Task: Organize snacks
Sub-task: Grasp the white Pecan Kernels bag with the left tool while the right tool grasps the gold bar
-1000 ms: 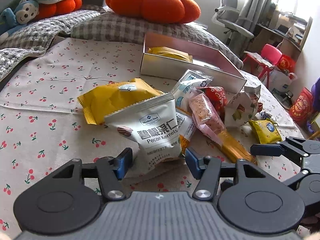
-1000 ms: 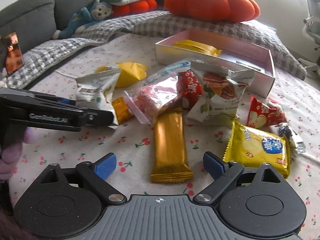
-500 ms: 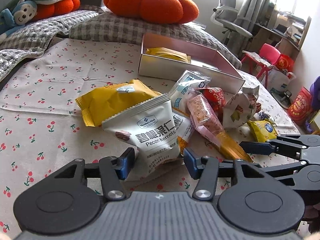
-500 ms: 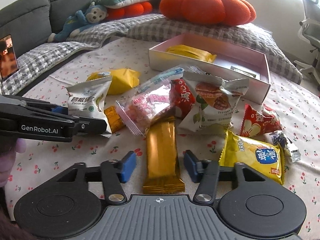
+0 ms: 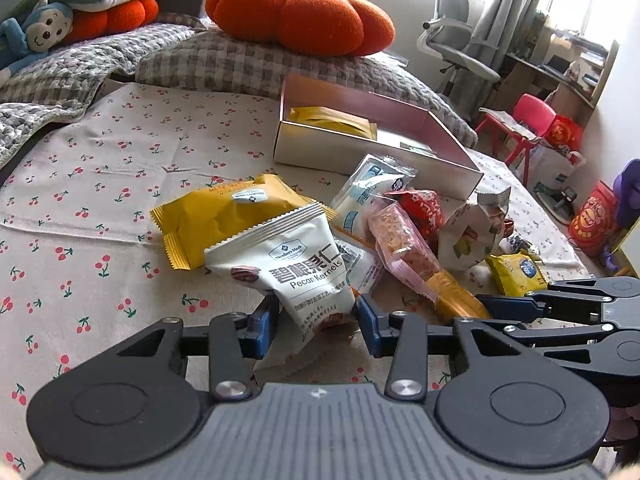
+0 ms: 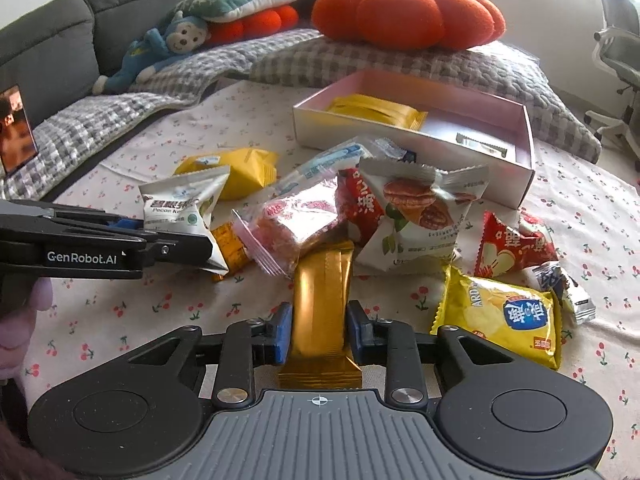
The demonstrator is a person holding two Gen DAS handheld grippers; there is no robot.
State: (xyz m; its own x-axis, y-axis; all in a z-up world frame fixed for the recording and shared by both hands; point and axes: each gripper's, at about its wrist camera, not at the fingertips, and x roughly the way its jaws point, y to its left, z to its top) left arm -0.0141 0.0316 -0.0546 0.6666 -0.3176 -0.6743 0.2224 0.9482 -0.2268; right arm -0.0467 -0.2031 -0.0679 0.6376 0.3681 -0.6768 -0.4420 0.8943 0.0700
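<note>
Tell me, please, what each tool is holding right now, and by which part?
The right tool pinches the gold bar packet across its near end. The left tool straddles the pecan kernels bag's bottom corner, not clearly clamped.
</note>
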